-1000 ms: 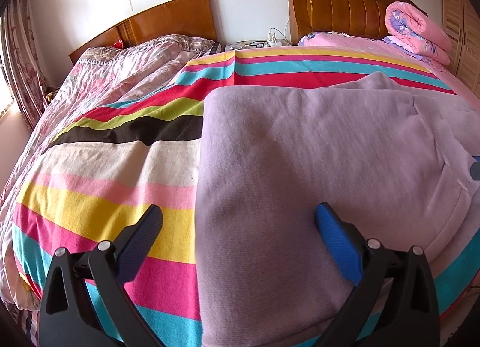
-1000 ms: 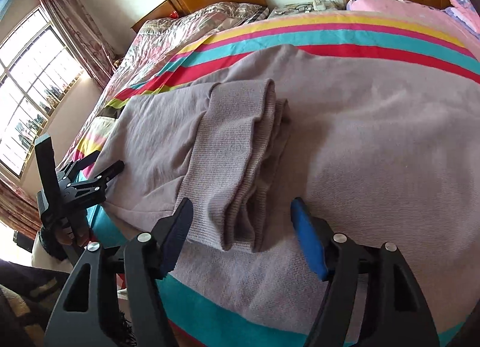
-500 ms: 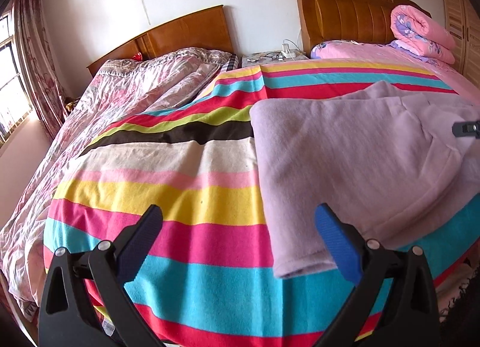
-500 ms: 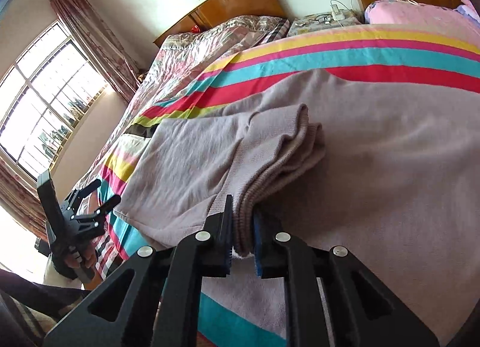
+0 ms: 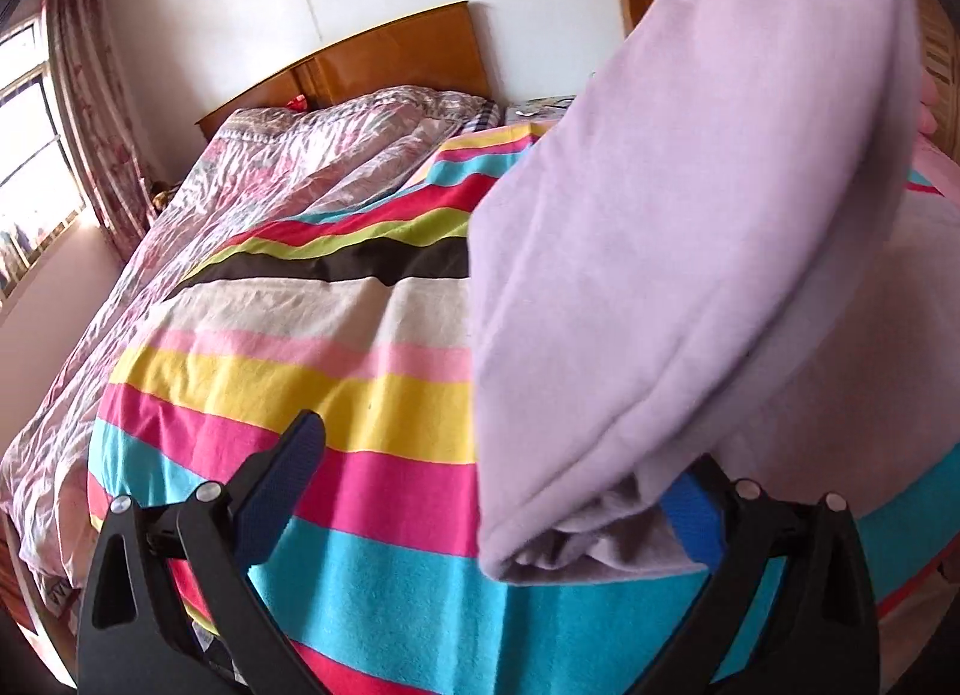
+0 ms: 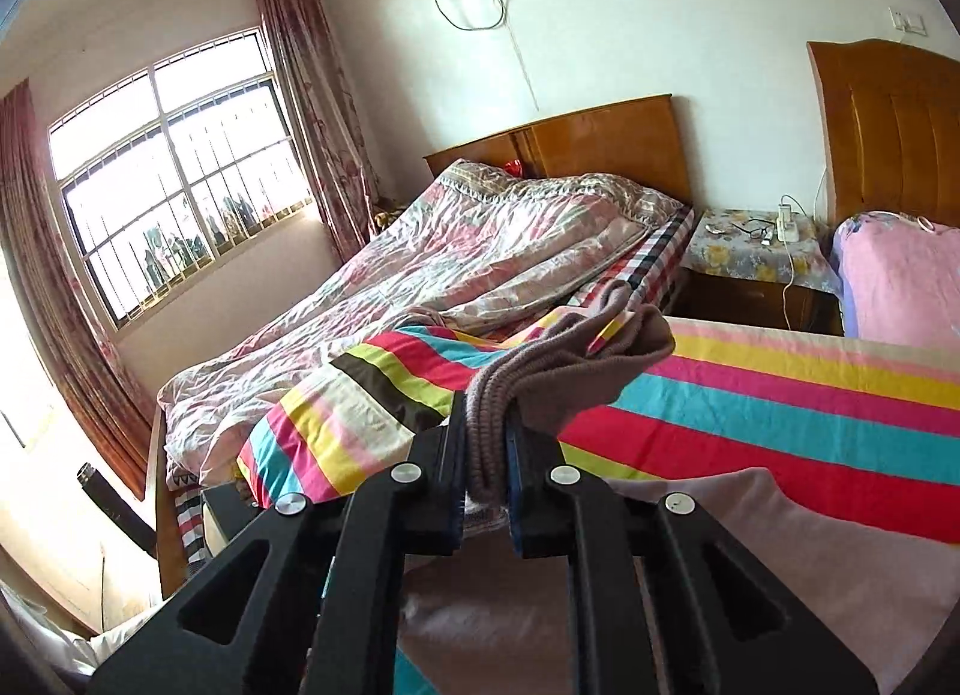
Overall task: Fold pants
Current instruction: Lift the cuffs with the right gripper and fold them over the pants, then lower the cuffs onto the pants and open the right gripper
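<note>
— Left gripper (image 5: 498, 491): jaws wide apart, nothing pinched, low in frame.
— Pants (image 5: 672, 227)?
— Lilac, lifted in a thick fold across right half, lower edge draped before the right finger.
— Beneath?
— Striped bedcover (image 5: 336, 383), centre; floral quilt (image 5: 288, 167) upper left.

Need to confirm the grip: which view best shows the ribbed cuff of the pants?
Right wrist view: the ribbed cuff sits pinched in the shut right tool. Left wrist view shows only the pants' smooth lifted body, not the cuff.
</note>
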Demonstrator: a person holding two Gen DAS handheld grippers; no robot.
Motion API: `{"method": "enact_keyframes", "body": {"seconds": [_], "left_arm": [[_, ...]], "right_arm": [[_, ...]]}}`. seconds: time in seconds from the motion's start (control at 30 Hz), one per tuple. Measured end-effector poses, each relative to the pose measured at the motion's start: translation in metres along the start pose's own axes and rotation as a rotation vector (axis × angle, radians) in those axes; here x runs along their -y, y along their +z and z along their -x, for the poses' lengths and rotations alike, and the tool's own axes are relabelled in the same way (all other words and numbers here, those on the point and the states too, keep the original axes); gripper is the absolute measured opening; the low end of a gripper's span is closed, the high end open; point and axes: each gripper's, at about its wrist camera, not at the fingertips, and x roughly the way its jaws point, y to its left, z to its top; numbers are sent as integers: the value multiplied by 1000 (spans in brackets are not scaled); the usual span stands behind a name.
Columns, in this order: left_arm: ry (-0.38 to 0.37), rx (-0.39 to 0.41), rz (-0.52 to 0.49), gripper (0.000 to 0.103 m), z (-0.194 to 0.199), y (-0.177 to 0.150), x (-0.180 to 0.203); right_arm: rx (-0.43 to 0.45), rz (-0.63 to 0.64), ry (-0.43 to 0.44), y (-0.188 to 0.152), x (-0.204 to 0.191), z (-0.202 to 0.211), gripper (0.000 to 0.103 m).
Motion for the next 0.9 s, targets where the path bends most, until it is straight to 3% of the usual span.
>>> {"method": "enact_keyframes", "body": {"seconds": [0.13, 0.27, 0.37, 0.47, 0.57, 0.67, 0.73, 0.87, 0.9], "left_arm": [[84, 11, -33, 102, -4, -4, -18], [40, 23, 85, 102, 2, -6, -57], [69, -16, 27, 102, -10, -13, -52], [80, -21, 18, 102, -13, -18, -48], [58, -12, 48, 102, -10, -17, -52], [69, -13, 35, 102, -10, -19, -50], [71, -37, 32, 102, -17, -22, -48], [56, -73, 13, 102, -24, -28, -41], [61, -76, 3, 102, -24, -27, -40]], "right_arm": [[-22, -47, -33, -23, 16, 5, 12], [-146, -128, -69, -82, 41, -16, 12], [-198, -179, -58, -114, 50, -34, 12], [-156, -151, -54, -96, 39, -30, 12], [-64, -44, -23, -63, 8, -10, 12], [-14, 63, -14, -64, -12, 7, 12], [-62, 56, -64, -89, 0, 2, 12], [-311, -127, -123, -173, 58, -32, 12], [-321, -153, -118, -188, 66, -34, 13]]}}
